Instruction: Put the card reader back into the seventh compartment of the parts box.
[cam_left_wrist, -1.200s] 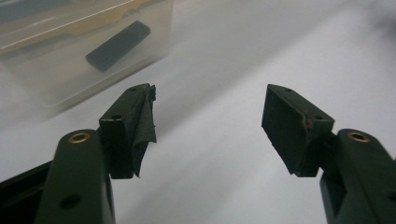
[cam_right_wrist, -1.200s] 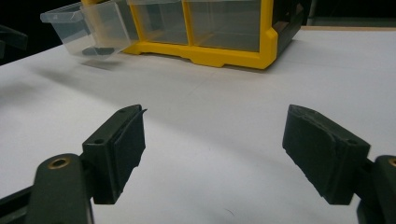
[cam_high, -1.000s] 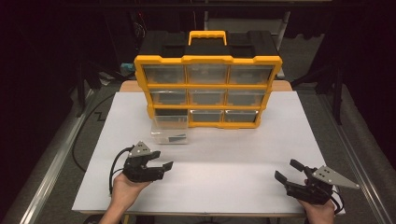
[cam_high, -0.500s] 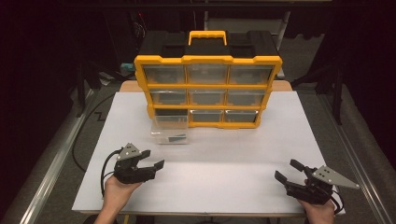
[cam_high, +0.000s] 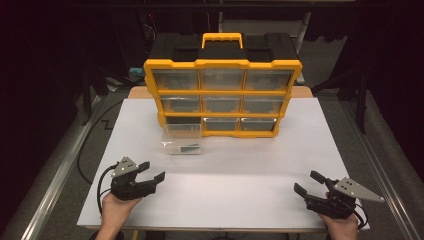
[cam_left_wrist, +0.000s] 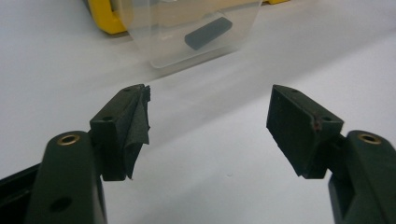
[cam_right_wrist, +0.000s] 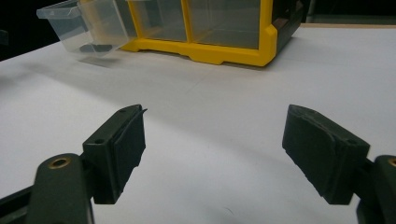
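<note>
From my station I saw a yellow-framed plastic organiser cabinet with a black top and yellow carry handle (cam_high: 222, 85) standing upright at the far middle of the white rectangular table top (cam_high: 225, 170), its three rows of clear drawers facing the person. The bottom-left clear plastic drawer (cam_high: 182, 138) was pulled well out of its slot, its front end resting on the white surface and its back still at the cabinet. Inside it lay a small dark oblong piece (cam_high: 189, 147), which I also made out through the drawer wall in the left gripper view (cam_left_wrist: 208, 32).

The left black two-jaw gripper (cam_high: 151, 171) sat in the person's left hand (cam_high: 115, 207) at the near left of the table, near the pulled drawer but apart from it. Its jaws were spread wide with nothing between them; in the left gripper view (cam_left_wrist: 210, 126) the pad on one jaw looked torn and was peeling away.

The right black two-jaw gripper (cam_high: 309, 182) was held in the right hand (cam_high: 342, 226) at the near right corner, well apart from the cabinet. Its jaws were likewise released and empty, with bare white table between them in the right gripper view (cam_right_wrist: 212, 149)
</note>
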